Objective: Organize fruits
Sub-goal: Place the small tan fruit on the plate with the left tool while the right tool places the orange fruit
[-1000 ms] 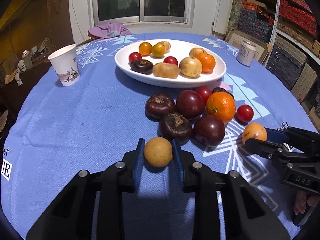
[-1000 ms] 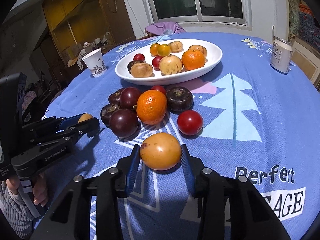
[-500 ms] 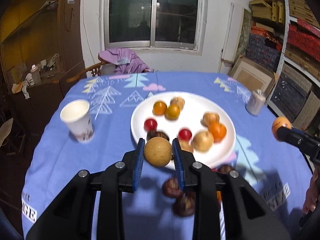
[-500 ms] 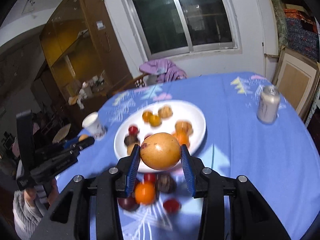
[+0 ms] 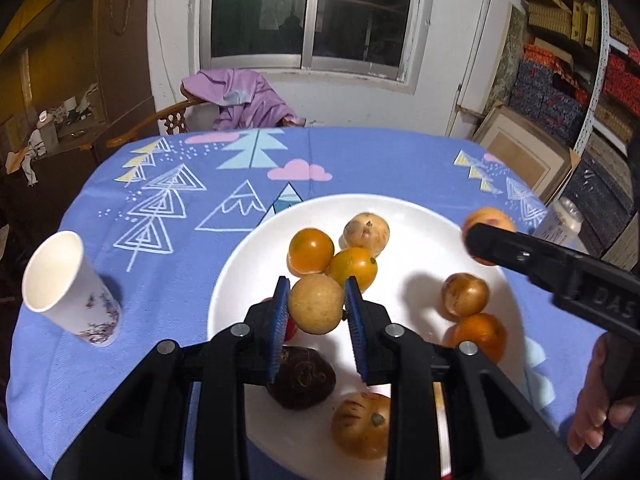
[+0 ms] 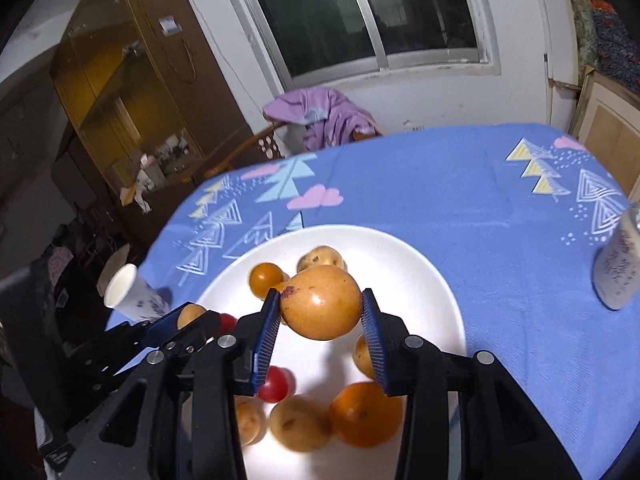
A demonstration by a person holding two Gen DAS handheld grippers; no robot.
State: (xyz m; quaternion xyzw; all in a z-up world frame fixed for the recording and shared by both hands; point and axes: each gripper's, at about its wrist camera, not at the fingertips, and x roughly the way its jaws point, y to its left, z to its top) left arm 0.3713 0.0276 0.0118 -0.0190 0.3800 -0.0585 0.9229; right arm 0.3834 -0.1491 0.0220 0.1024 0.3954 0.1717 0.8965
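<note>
My left gripper (image 5: pixel 316 304) is shut on a small tan round fruit (image 5: pixel 316 309) and hangs over the white plate (image 5: pixel 240 264). My right gripper (image 6: pixel 320 312) is shut on a larger yellow-orange fruit (image 6: pixel 320 303) above the same plate (image 6: pixel 432 280). On the plate lie several fruits: two small orange ones (image 5: pixel 311 250), a tan one (image 5: pixel 366 233), a dark brown one (image 5: pixel 302 380) and a red tomato (image 6: pixel 274 386). The right gripper (image 5: pixel 486 240) with its fruit also shows at the right of the left wrist view; the left gripper (image 6: pixel 192 318) shows at the left of the right wrist view.
A paper cup (image 5: pixel 66 288) stands left of the plate on the blue tablecloth (image 5: pixel 380 160). A drink can (image 6: pixel 618 264) stands to the right. A chair with a purple garment (image 5: pixel 240 98) is behind the table. A person's hand (image 5: pixel 596 400) holds the right gripper.
Both grippers have lifted their fruits off the tablecloth and carried them forward over the plate. The loose pile of fruit on the cloth has dropped out of view.
</note>
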